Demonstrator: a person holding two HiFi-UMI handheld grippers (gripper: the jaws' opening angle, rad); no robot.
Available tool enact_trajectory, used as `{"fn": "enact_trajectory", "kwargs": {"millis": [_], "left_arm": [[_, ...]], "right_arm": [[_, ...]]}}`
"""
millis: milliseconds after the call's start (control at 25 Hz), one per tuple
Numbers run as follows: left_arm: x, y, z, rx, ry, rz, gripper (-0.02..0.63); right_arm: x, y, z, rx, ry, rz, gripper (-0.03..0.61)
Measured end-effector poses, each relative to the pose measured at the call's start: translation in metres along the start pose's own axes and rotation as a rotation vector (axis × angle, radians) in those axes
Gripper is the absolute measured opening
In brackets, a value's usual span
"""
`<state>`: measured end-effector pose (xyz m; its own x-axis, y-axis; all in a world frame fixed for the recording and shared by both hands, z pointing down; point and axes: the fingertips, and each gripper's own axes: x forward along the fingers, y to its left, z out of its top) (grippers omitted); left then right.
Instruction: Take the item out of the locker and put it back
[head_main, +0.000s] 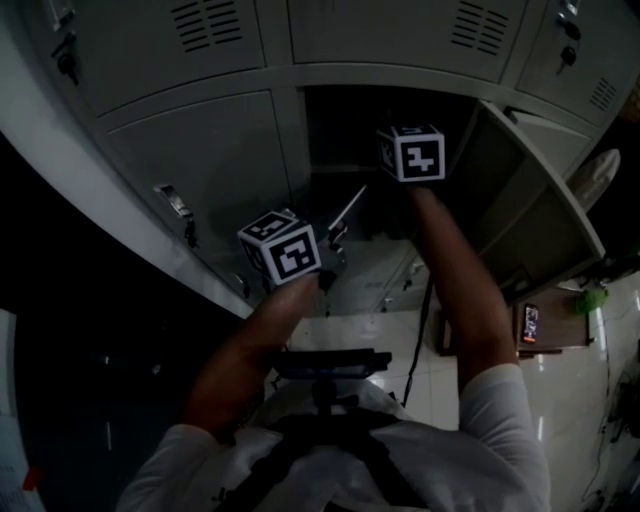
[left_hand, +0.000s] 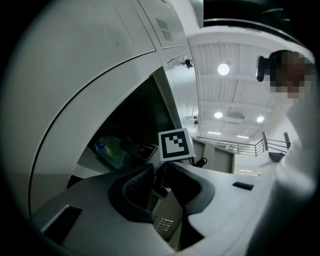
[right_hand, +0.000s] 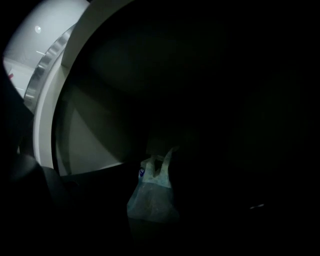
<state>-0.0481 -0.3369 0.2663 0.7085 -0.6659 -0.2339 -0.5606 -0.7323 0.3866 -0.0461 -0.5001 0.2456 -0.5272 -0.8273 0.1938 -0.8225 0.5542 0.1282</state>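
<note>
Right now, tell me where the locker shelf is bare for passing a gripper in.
Bare shelf lies left of the plastic bag, up to the locker's left wall. Right of the bag is too dark to judge.

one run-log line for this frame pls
locker: door open | right tongs: inside locker, open, nothing gripped | left tongs: open, empty, outside locker | bag: inside locker, ungripped

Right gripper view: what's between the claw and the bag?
Nothing shows in the right gripper view: the bag stands alone in the dark locker, the stretch before it bare, though deeply shadowed.
</note>
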Motion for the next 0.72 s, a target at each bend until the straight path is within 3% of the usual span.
{"fn": "enact_trajectory", "kwargs": {"millis": [400, 720], "left_arm": [[0.000, 0.003, 0.003, 0.006, 0.017, 0.003, 0.075], [0.000, 0.000, 0.004, 0.013, 0.016, -0.009, 0.075]], "right_arm": [[0.030, 0.006, -0.016, -0.030, 0.110, 0.034, 0.238], [0.028, 0.003, -0.017, -0.042, 0.096, 0.016, 0.115]]}}
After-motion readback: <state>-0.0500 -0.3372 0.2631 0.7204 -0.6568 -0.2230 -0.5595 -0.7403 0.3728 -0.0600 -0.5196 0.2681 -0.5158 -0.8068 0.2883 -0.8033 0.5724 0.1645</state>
